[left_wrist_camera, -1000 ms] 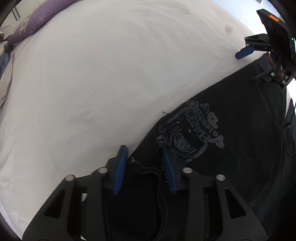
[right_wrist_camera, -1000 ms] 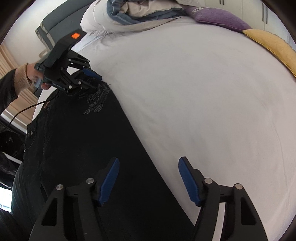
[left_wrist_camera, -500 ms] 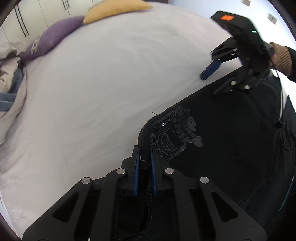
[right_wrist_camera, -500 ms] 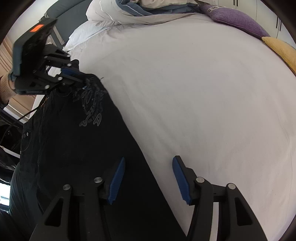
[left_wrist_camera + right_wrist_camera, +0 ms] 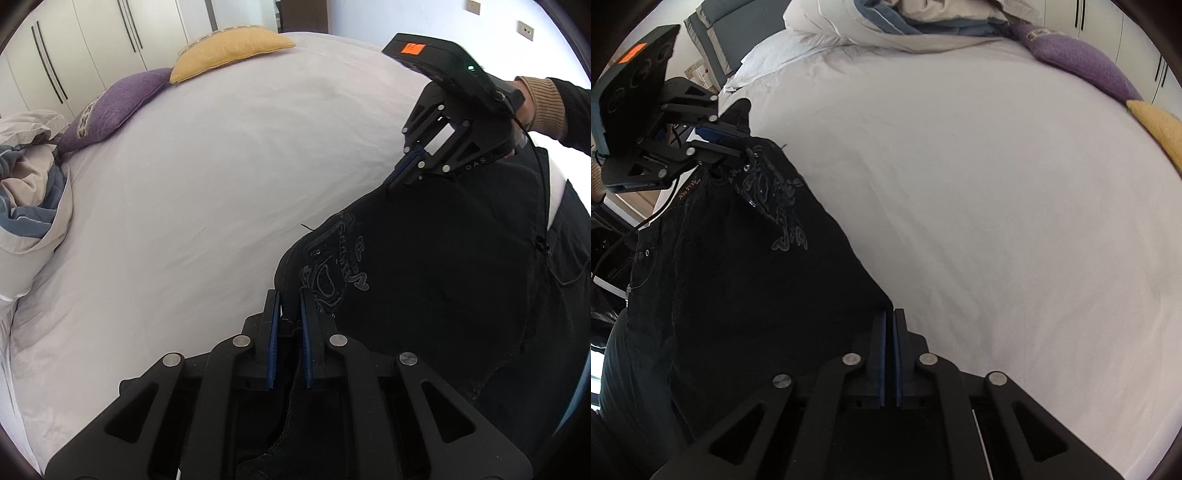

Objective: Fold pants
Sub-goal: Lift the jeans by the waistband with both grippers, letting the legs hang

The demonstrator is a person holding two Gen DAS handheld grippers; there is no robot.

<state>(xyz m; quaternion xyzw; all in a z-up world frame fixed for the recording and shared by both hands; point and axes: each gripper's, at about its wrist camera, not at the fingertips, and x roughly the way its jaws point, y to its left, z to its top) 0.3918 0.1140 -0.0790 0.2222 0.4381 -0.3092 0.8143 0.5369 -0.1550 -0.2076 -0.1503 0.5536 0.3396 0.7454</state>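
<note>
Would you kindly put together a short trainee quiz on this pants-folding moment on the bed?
1. True or false: the left tool is shut on the black pants.
2. Which cushion lies nearer the crumpled duvet: A the purple cushion, or B the yellow cushion?
3. Fill in: the right tool grips the pants at their ____ beside the white sheet.

Key: 1 true; 2 A; 3 edge.
</note>
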